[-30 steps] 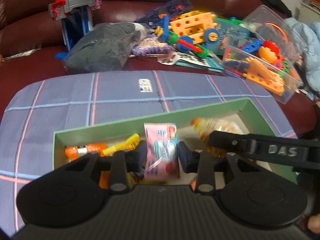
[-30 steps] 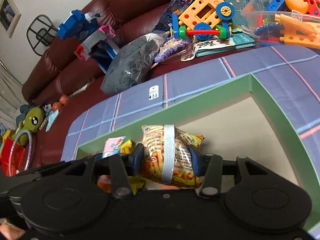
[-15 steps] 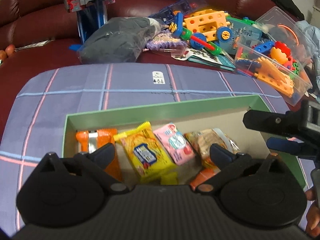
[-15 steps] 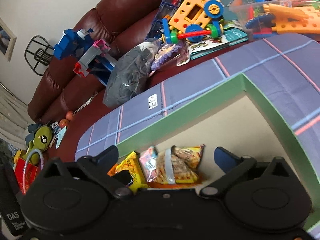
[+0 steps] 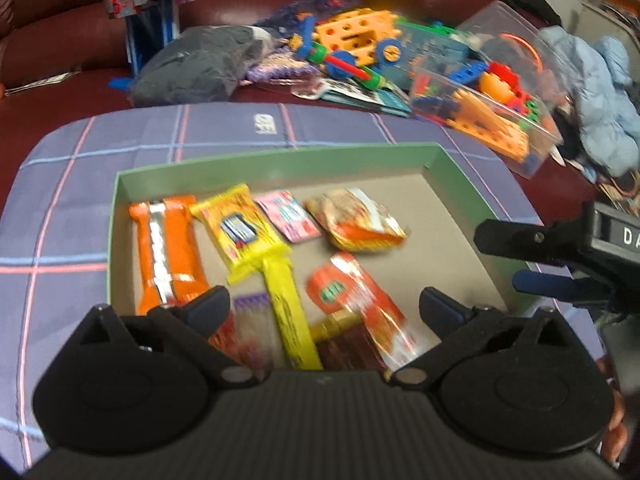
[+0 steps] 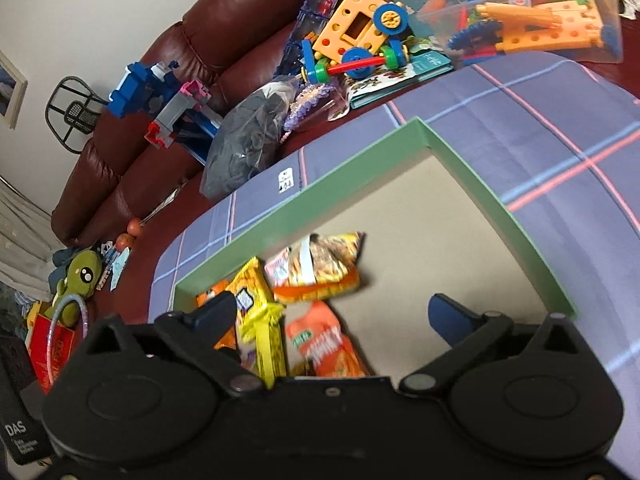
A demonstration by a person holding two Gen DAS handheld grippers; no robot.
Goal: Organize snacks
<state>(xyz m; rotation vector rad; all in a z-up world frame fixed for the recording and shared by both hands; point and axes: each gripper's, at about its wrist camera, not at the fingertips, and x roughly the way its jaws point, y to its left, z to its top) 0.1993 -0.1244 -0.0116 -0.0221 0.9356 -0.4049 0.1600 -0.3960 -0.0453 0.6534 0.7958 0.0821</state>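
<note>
A green box point(image 5: 280, 158) lies on a blue plaid cloth and holds several snack packs: an orange bar point(image 5: 168, 248), a yellow pack point(image 5: 240, 232), a pink packet point(image 5: 288, 220), a chips bag point(image 5: 360, 220) and a red-orange pack point(image 5: 352, 300). My left gripper point(image 5: 324, 304) is open and empty above the box's near side. My right gripper point(image 6: 332, 312) is open and empty over the box point(image 6: 460, 168); it also shows at the right of the left wrist view point(image 5: 532, 256). The chips bag point(image 6: 320, 268) and yellow pack point(image 6: 252, 300) lie below it.
A dark red sofa point(image 5: 60, 20) behind the cloth carries a grey bag point(image 5: 196, 64), a blue toy tower point(image 5: 152, 8), building toys point(image 5: 352, 48) and a clear bin of toys point(image 5: 488, 100). A green plush point(image 6: 80, 276) lies at far left.
Both grippers opened. The left let go of the pink packet and the right let go of the chips bag; both packs now lie in the box. Both grippers drew back and up.
</note>
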